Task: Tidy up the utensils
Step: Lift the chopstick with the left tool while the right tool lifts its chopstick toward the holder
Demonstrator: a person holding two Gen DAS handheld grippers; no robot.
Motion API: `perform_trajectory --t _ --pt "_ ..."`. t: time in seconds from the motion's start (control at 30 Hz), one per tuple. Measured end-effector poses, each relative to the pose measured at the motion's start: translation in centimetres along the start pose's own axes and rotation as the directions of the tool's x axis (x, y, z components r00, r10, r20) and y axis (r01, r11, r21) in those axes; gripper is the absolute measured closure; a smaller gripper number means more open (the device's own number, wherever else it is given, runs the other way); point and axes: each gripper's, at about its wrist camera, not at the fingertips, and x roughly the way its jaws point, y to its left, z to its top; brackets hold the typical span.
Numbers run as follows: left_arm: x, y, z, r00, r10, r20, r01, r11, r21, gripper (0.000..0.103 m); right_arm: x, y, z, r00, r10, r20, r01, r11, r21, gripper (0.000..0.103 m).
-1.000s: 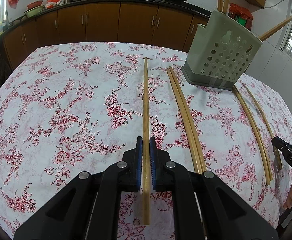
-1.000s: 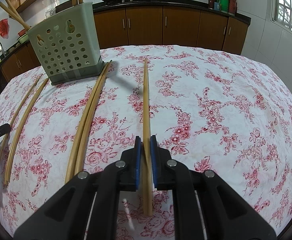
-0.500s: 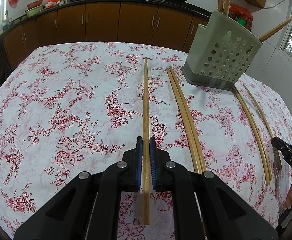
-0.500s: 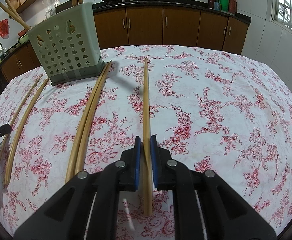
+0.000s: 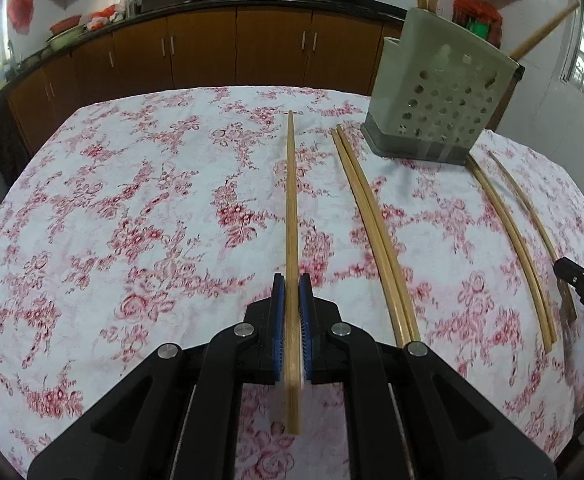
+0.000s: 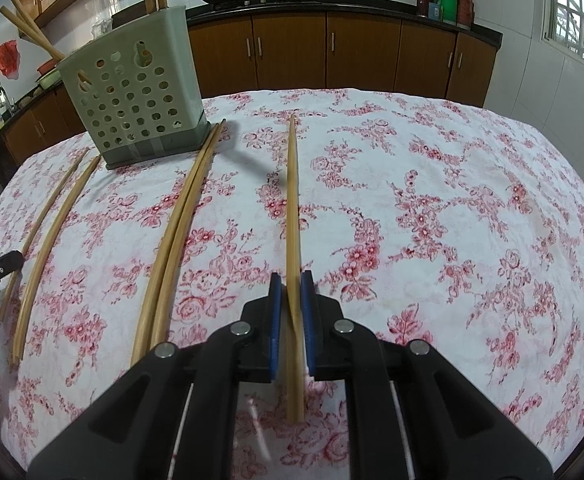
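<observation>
Bamboo, pale and long, filled both views: the left gripper was clenched on one long bamboo chopstick, its blue pads pressed to either side of the stick, which ran forward over the white cloth with red flowers. The right gripper likewise grasped a second long bamboo chopstick between its own blue pads, the stick sitting slightly skewed in the grip, and its far tip looked raised off the cloth, with a shadow lying to its left. The pale green perforated plastic utensil holder stood on the far part of the table, with several chopsticks standing and leaning in it. Just left of its base in the left view lay a touching pair of bamboo chopsticks; on the other side lay another pair and a thinner single stick. Only the left view showed the other gripper's black tip at the right edge, near the end of that single stick, with fingers below it. Only the right view showed the window on the right wall and the open stretch of cloth to the right of the held stick. Brown wooden cabinets under a dark counter with two woks appeared in both.
</observation>
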Motion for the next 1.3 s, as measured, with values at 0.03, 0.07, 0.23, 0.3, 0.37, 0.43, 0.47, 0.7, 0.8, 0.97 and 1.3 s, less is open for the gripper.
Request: perform_trajectory --t 0.03,0.07,0.23,0.3,0.37,0.43,0.47,0.7,0.8,0.97,1.3 --pt "-0.1 0.0 -0.1 1.000 0.000 0.000 0.000 1.000 -0.001 0.094 0.0 -0.1 0.0 1.000 0.004 0.000 -0.004 1.000 0.004 0.094" --pt "-0.1 -0.1 -0.1 1.000 0.002 -0.001 -0.002 1.000 0.005 0.095 -0.1 -0.2 0.0 1.000 0.009 -0.001 -0.009 1.000 0.009 0.094" --pt "-1.0 0.0 0.1 1.000 -0.005 -0.010 0.006 1.000 0.029 0.095 -1.9 -0.7 0.6 0.999 0.032 0.041 -0.033 0.999 0.036 0.094" --pt "-2.0 0.3 0.5 1.000 -0.011 0.015 0.011 1.000 0.024 0.095 -3.2 -0.7 1.2 0.996 0.038 0.078 -0.040 0.999 0.036 0.094" --pt "-3.5 0.5 1.4 0.998 -0.024 0.052 0.023 1.000 0.015 0.095 -4.7 -0.7 1.9 0.992 0.041 0.120 -0.046 0.998 0.033 0.094" --pt "-5.0 0.7 2.3 0.995 -0.033 0.093 0.032 0.999 0.008 0.095 -6.0 -0.8 2.6 0.986 0.045 0.161 -0.051 0.998 0.031 0.094" --pt "-5.4 0.7 2.7 0.993 -0.036 0.109 0.035 0.999 0.004 0.095 -6.8 -0.8 3.0 0.981 0.047 0.186 -0.054 0.998 0.031 0.094" --pt "-9.8 1.1 6.8 0.967 -0.062 0.248 0.077 0.996 -0.050 0.095 -10.9 -0.7 5.5 0.942 0.056 0.330 -0.068 0.997 0.024 0.095" --pt "-10.6 1.0 8.0 0.960 -0.054 0.275 0.071 0.996 -0.052 0.095 -12.1 -0.6 6.3 0.925 0.061 0.375 -0.075 0.997 0.022 0.095" --pt "-12.7 0.9 10.0 0.946 -0.076 0.315 0.091 0.995 -0.032 0.095 -15.3 0.1 8.1 0.891 0.129 0.436 -0.134 0.991 -0.019 0.095" --pt "-18.9 -2.1 14.1 0.863 -0.137 0.486 0.133 0.990 0.043 0.095 -21.3 2.7 13.3 0.756 0.285 0.589 -0.289 0.953 -0.091 0.095"
